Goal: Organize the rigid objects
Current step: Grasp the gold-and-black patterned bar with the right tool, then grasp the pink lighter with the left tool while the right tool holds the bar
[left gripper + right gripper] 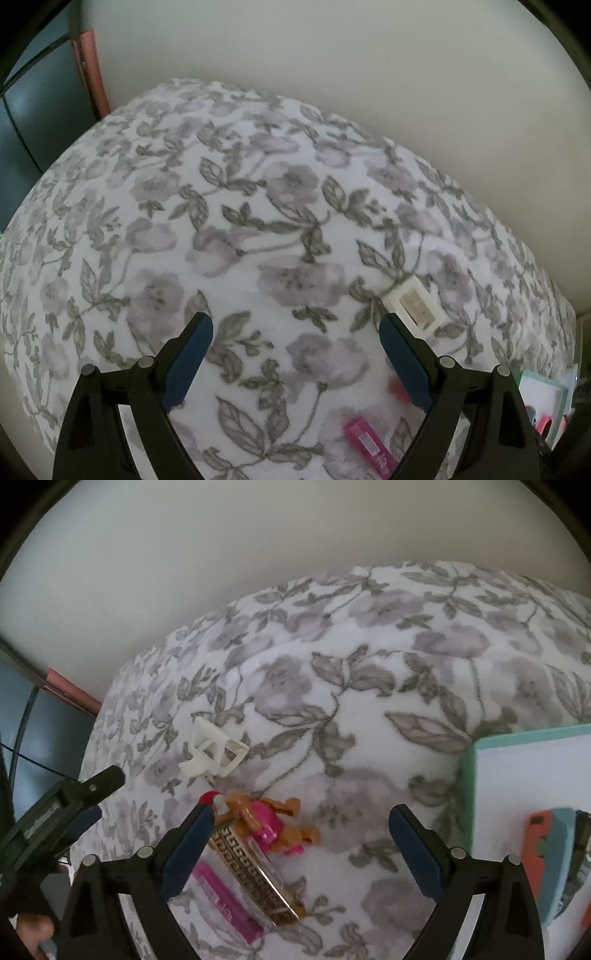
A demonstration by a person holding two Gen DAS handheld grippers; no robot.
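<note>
Small items lie on a floral blanket (369, 657). A white plastic frame piece (216, 753) sits at the left; it is also in the left wrist view (412, 306), just beyond the right fingertip. An orange and pink toy figure (266, 819) lies by the left fingertip of my right gripper (301, 812), which is open and empty above the blanket. A gold and black patterned bar (255, 878) and a pink bar (225, 901) lie between its fingers, low in the view. My left gripper (295, 325) is open and holds nothing; the pink bar (367, 441) lies near its right finger.
A teal box (524, 775) stands at the right with a coral and blue item (550, 849) in it; its corner shows in the left wrist view (543, 402). A pale wall (332, 55) runs behind the blanket. The left gripper's black frame (55, 812) is at the left edge.
</note>
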